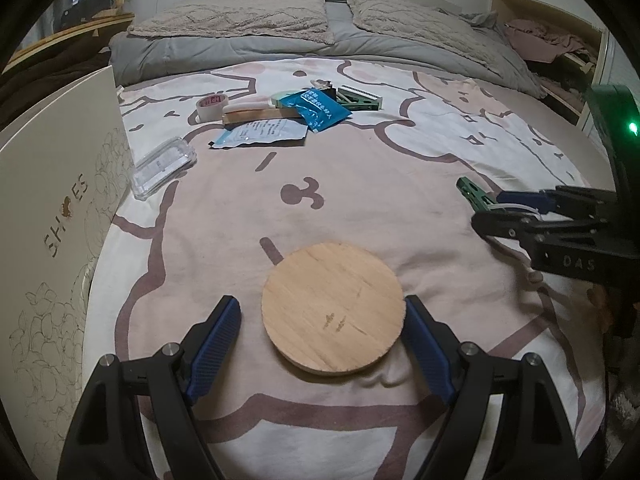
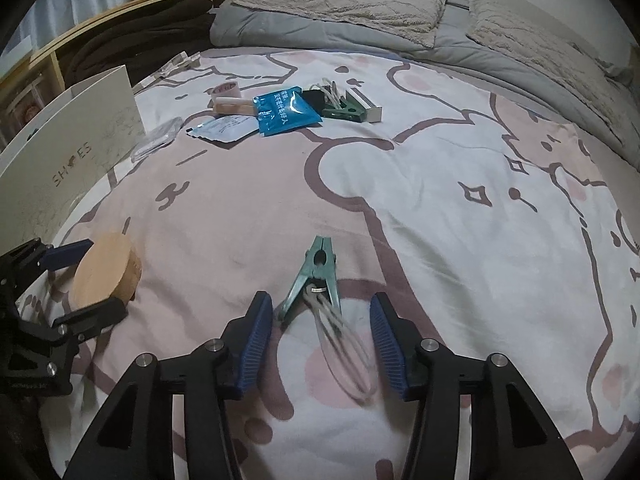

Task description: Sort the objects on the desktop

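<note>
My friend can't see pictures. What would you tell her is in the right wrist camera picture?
The right gripper hovers open around a green clip with a clear loop, lying on a pink cartoon bedspread. At left, the left gripper straddles a round wooden disc; packets and tape lie farther back.

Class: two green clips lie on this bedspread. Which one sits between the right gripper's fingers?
The lone green clip with the wire loop, lying near the right gripper. The other green clip sits far off in the pile beside the blue packet.

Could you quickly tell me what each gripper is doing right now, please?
Left gripper: open around the wooden disc, not gripping.
Right gripper: open, green clip between its fingers, untouched.
</note>
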A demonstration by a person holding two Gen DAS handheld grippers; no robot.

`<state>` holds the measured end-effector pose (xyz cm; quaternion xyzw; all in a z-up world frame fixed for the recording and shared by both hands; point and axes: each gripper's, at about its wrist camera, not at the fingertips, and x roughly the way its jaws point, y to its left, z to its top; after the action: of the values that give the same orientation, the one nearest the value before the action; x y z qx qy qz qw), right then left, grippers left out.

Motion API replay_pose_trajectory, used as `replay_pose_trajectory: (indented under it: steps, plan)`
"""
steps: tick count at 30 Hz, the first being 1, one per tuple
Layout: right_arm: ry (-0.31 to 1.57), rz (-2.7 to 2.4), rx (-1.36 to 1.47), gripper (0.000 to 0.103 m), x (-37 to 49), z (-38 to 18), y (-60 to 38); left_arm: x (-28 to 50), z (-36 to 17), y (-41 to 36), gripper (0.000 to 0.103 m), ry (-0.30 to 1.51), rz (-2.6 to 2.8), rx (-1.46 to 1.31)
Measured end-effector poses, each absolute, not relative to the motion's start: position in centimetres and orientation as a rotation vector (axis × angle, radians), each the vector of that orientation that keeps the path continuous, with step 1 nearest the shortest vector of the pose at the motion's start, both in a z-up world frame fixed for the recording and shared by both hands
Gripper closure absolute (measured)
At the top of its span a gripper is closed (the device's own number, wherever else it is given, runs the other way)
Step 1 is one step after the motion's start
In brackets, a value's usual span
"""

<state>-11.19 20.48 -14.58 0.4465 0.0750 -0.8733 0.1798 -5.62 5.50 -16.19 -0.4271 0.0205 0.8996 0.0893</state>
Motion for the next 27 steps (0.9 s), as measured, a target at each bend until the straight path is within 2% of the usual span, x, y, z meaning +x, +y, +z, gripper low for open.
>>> replay_pose_trajectory:
  steps: [7,8,9,10,14,20,27]
  plan:
    - [0.228,-2.472,1.237,0.052,-11.4,-14.6,20.1,-5.7,-16.2,5.4,0.021,0.035,2.671,-1.269]
    - [0.228,-2.476,1.234,0.055,-11.3,-14.6,20.1,-5.7,-16.2,5.4,0.021,0.033,2.67,-1.27]
    - [0.227,-2.477,1.233,0.067,-11.3,-14.5,20.1,-5.8,-16.2,5.4,0.021,0.032,2.67,-1.269]
    - [0.22,-2.472,1.234,0.073,-11.3,-14.6,20.1,-5.8,-16.1,5.4,0.021,0.032,2.671,-1.268]
    - [0.193,-2.458,1.227,0.073,-11.0,-14.4,20.1,-5.8,-16.0,5.2,0.021,0.027,2.675,-1.255]
    - [0.147,-2.469,1.228,0.073,-10.7,-14.2,20.6,-5.6,-15.8,5.7,0.035,0.049,2.652,-1.235]
    - [0.104,-2.483,1.239,0.073,-10.5,-14.1,20.9,-5.6,-15.8,5.6,0.035,0.034,2.647,-1.236]
